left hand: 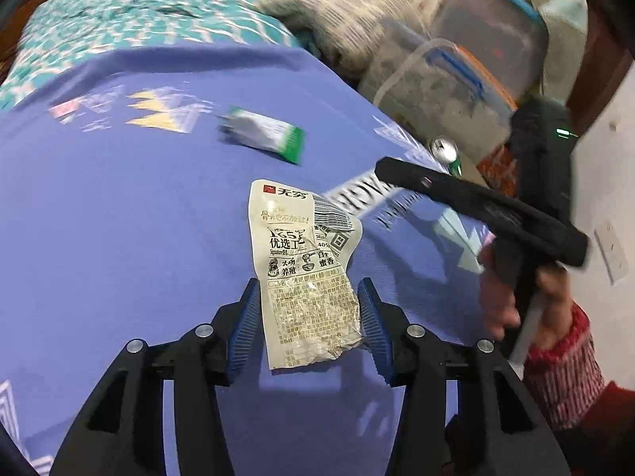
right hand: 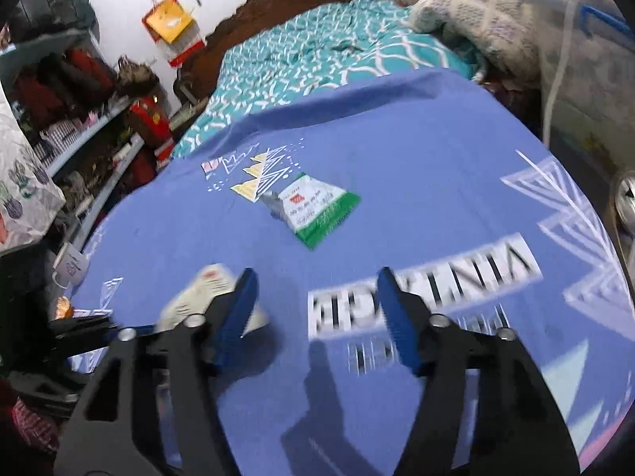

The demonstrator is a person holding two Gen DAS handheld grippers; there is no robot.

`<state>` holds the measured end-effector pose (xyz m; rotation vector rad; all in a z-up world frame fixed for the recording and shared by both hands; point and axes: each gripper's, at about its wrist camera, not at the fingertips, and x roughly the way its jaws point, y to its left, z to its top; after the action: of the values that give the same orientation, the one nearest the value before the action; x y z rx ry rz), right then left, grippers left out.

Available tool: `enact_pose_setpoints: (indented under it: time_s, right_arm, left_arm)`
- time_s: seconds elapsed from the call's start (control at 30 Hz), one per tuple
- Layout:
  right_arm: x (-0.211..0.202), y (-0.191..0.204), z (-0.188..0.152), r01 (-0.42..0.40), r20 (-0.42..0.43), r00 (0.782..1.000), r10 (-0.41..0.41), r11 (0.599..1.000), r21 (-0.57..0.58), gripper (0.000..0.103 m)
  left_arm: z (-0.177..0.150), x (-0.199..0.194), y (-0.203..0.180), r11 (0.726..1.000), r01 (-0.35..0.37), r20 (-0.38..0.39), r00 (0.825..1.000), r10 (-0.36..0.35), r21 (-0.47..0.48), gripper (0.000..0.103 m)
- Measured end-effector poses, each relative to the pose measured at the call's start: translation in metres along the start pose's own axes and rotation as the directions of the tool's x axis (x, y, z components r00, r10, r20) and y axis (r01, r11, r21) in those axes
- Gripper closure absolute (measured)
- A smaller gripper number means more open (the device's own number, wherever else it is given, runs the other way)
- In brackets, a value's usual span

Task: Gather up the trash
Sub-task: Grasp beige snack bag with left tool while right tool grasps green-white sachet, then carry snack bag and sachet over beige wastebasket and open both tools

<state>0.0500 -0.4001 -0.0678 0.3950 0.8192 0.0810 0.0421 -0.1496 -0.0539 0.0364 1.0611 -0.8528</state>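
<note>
**A:** What sits at the far left?

**B:** A blue bedsheet (left hand: 119, 218) printed with white triangles and lettering covers the bed. Behind it lies a teal patterned quilt (left hand: 131, 12). In the right wrist view, cluttered shelves (right hand: 79, 119) stand along the left wall.

**B:** Moving toward the middle, the left gripper (left hand: 309, 317) holds a cream snack wrapper (left hand: 305, 261) with black Chinese print. Its blue pads press the wrapper's lower half from both sides, and the wrapper stands upright above the sheet.

**A:** Any other trash?

**B:** Yes. A green-and-white wrapper (left hand: 264, 135) lies flat on the sheet, farther away and well apart from the held one. In the right wrist view it (right hand: 315, 208) lies beyond the fingers, near the middle of the sheet.

**A:** And the right side?

**B:** The right gripper (right hand: 317, 309) stands partly open above the sheet with nothing between its pads. In the left wrist view, a hand (left hand: 516, 297) in a red striped sleeve (left hand: 563, 361) grips its handle. Clear plastic storage bins (left hand: 436, 79) stand past the bed's right edge, beside a knitted blanket (left hand: 337, 12).
</note>
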Motion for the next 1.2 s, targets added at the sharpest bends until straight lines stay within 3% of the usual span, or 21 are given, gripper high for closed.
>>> enact_pose_setpoints:
  time_s: [0.2, 0.3, 0.37, 0.43, 0.47, 0.53, 0.63, 0.7, 0.77, 0.8, 0.93, 1.0, 1.03, 1.1, 1.2]
  right_arm:
    - [0.069, 0.023, 0.053, 0.104, -0.075, 0.99, -0.118, 0.979, -0.175, 0.044]
    - [0.095, 0.007, 0.081, 0.148, -0.105, 0.981, -0.163, 0.979, -0.141, 0.049]
    - [0.11, -0.011, 0.091, 0.086, -0.164, 0.982, -0.097, 0.994, -0.069, 0.066]
    - [0.121, -0.02, 0.086, 0.016, -0.236, 0.972, -0.012, 1.0, 0.013, 0.067]
    - [0.117, -0.016, 0.081, -0.024, -0.228, 0.973, 0.029, 0.999, 0.024, 0.071]
    - [0.112, 0.005, 0.061, -0.213, -0.301, 0.929, 0.217, 0.976, 0.046, 0.072]
    - [0.09, 0.033, 0.037, -0.302, -0.295, 0.914, 0.28, 0.953, -0.031, 0.072]
    - [0.082, 0.034, 0.036, -0.225, -0.251, 0.946, 0.204, 0.973, -0.057, 0.071]
    - [0.084, 0.029, 0.039, -0.094, -0.211, 0.974, 0.077, 0.993, -0.074, 0.069]
    - [0.087, 0.027, 0.04, -0.044, -0.199, 0.98, 0.028, 0.996, -0.076, 0.069]
    - [0.106, 0.037, 0.04, 0.014, -0.187, 0.982, -0.033, 0.995, -0.103, 0.069]
    - [0.112, 0.058, 0.033, 0.086, -0.135, 0.984, -0.112, 0.979, -0.186, 0.076]
    - [0.116, 0.069, 0.03, 0.113, -0.124, 0.982, -0.144, 0.966, -0.232, 0.09]
    - [0.119, 0.089, 0.023, 0.087, -0.138, 0.982, -0.128, 0.959, -0.271, 0.099]
    - [0.109, 0.095, 0.019, 0.042, -0.129, 0.989, -0.075, 0.97, -0.237, 0.099]
  left_arm:
    - [-0.011, -0.04, 0.049, 0.992, -0.035, 0.058, 0.997, 0.042, -0.118, 0.056]
    - [-0.018, -0.049, 0.068, 0.984, -0.052, 0.062, 0.996, 0.063, -0.169, 0.056]
    - [-0.021, -0.051, 0.074, 0.981, -0.053, 0.06, 0.996, 0.066, -0.185, 0.056]
    - [-0.023, -0.052, 0.08, 0.978, -0.059, 0.058, 0.996, 0.072, -0.199, 0.055]
    - [-0.024, -0.052, 0.084, 0.977, -0.059, 0.058, 0.996, 0.072, -0.206, 0.055]
    - [-0.023, -0.053, 0.09, 0.974, -0.051, 0.065, 0.996, 0.067, -0.221, 0.055]
    - [-0.021, -0.055, 0.099, 0.971, -0.043, 0.075, 0.995, 0.062, -0.235, 0.055]
    - [-0.017, -0.054, 0.102, 0.97, -0.04, 0.077, 0.995, 0.059, -0.239, 0.055]
    - [-0.015, -0.052, 0.103, 0.969, -0.033, 0.077, 0.996, 0.054, -0.244, 0.055]
    - [-0.015, -0.052, 0.103, 0.969, -0.027, 0.08, 0.996, 0.048, -0.247, 0.055]
    - [-0.017, -0.052, 0.099, 0.97, -0.016, 0.083, 0.996, 0.037, -0.241, 0.055]
    - [-0.019, -0.051, 0.101, 0.97, -0.017, 0.077, 0.996, 0.037, -0.244, 0.055]
    - [-0.02, -0.052, 0.102, 0.969, -0.021, 0.075, 0.996, 0.04, -0.247, 0.055]
    - [-0.021, -0.053, 0.103, 0.966, -0.023, 0.073, 0.996, 0.043, -0.256, 0.055]
    - [-0.019, -0.056, 0.102, 0.966, -0.024, 0.08, 0.996, 0.046, -0.256, 0.055]
